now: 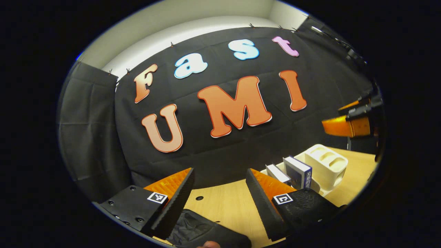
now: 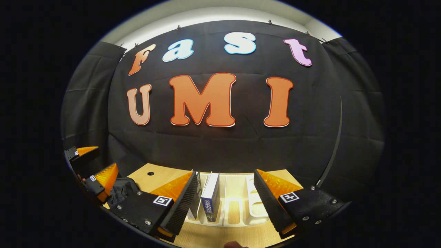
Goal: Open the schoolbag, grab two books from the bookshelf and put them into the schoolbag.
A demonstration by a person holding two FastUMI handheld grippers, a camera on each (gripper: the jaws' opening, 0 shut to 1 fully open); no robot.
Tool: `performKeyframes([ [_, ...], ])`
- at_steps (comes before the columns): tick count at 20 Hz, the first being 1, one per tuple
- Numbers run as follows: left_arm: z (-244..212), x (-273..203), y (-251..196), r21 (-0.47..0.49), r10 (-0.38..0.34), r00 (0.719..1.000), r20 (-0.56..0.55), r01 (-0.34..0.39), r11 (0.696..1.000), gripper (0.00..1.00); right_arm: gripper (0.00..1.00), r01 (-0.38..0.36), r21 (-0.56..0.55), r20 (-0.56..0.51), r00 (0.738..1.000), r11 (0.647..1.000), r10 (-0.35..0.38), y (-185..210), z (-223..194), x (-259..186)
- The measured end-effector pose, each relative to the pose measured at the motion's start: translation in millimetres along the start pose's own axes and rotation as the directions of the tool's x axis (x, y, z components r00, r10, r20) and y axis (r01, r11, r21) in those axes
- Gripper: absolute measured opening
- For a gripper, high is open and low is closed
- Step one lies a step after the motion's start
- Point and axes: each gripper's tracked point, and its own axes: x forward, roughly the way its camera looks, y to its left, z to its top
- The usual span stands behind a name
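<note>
In the left gripper view, my left gripper (image 1: 219, 172) is open above the wooden table, with the black schoolbag (image 1: 203, 230) lying low between its fingers. To its right, two books (image 1: 298, 172) stand upright in the cream bookshelf (image 1: 325, 165). An orange finger of the right gripper (image 1: 348, 125) hangs at the far right. In the right gripper view, my right gripper (image 2: 226, 174) is open just in front of the bookshelf (image 2: 241, 206). A blue-spined book (image 2: 211, 196) stands between its fingers, and a second book (image 2: 197, 201) stands against the left finger. The left gripper (image 2: 94, 165) hovers over the schoolbag (image 2: 120, 191).
The light wooden table (image 1: 224, 203) has small round holes in it. The black cloth wall rises close behind the table and the shelf. Several shelf slots to the right of the books (image 2: 256, 203) stand open. A fingertip shows at the bottom edge of each view.
</note>
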Motion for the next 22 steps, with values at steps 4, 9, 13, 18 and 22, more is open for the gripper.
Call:
performKeyframes([
  [4,-44.0,-14.4,-15.1,0.136,-0.002,0.996,-0.084,0.013,0.991,0.98,0.98,-0.005,-0.016,-0.011,1.0,1.0,0.005,-8.7,-8.5,8.5],
  [9,-116.5,-39.5,-28.9,0.321,0.022,0.975,-0.22,0.051,0.946,0.98,0.98,-0.018,-0.009,-0.036,0.999,1.0,0.017,-20.9,-23.6,18.3],
  [13,-175.3,-59.3,-40.0,0.429,0.031,0.946,-0.323,0.117,0.896,0.98,0.98,-0.022,-0.025,-0.046,0.999,0.999,0.021,-32.9,-32.9,27.0],
  [18,-238.1,-85.4,-54.8,0.492,0.064,0.897,-0.437,0.179,0.852,0.98,0.98,-0.034,-0.037,-0.062,0.998,0.999,0.032,-45.0,-43.2,36.7],
  [22,-280.6,-98.6,-59.9,0.521,0.093,0.854,-0.512,0.223,0.824,0.98,0.98,-0.053,-0.036,-0.071,0.996,0.998,0.05,-48.3,-47.2,41.2],
])
